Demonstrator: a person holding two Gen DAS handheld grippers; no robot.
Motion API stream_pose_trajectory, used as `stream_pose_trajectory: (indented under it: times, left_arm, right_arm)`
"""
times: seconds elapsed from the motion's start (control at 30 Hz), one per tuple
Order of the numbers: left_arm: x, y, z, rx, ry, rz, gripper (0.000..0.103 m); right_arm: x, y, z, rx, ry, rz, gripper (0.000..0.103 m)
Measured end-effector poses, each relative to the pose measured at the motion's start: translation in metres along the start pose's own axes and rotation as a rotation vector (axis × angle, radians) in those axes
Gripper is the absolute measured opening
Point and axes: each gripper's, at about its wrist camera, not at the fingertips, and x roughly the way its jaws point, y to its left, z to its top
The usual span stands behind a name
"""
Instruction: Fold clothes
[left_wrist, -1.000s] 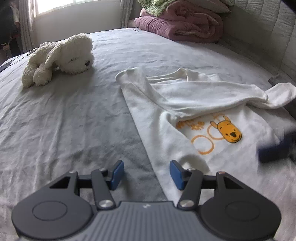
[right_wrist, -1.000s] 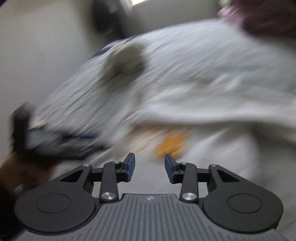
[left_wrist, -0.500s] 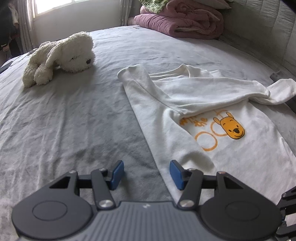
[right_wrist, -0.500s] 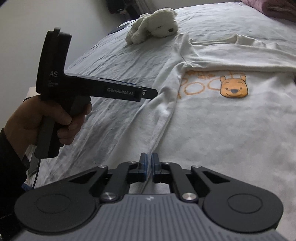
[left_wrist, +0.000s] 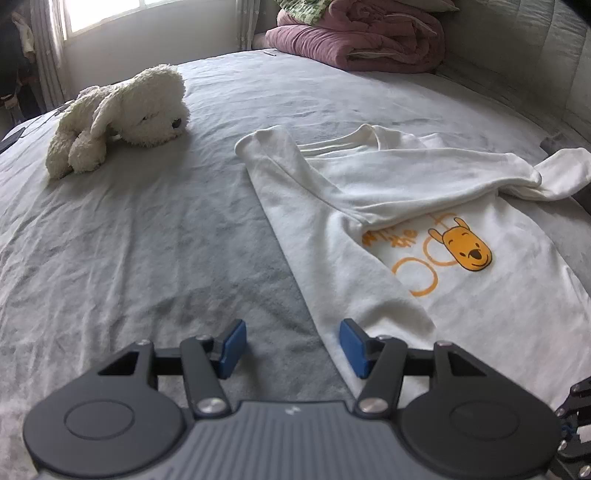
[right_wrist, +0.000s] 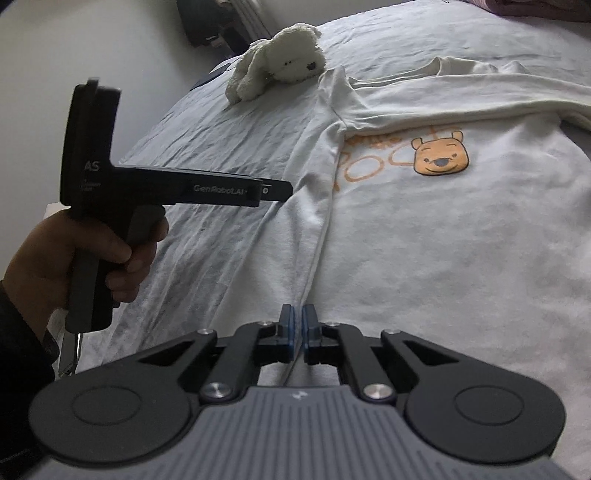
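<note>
A white long-sleeved shirt with an orange bear print lies flat on the grey bed; one sleeve is folded across its chest. My left gripper is open, held just above the sheet at the shirt's lower left edge. It also shows from the side in the right wrist view, held in a hand. My right gripper is shut at the shirt's folded bottom edge; whether cloth sits between the pads is not clear.
A white plush dog lies on the bed at the far left, also in the right wrist view. Folded pink blankets are stacked at the bed's far end. A padded headboard runs along the right.
My right gripper swung round from a blurred view and shut at the shirt's bottom edge, then moved a little closer. My left gripper edged forward and stayed open.
</note>
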Motion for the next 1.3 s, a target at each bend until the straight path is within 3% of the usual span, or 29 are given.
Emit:
stream_pose_trajectory:
  times: [0.2, 1.3]
  left_arm:
    - [0.0003, -0.0005, 0.0002, 0.006, 0.001, 0.004, 0.058]
    - [-0.0002, 0.0004, 0.0007, 0.005, 0.004, 0.008, 0.058]
  right_arm:
    - [-0.0025, -0.0026, -0.0019, 0.031, -0.002, 0.038, 0.007]
    - [-0.0037, -0.0022, -0.0068, 0.049, -0.010, 0.034, 0.008]
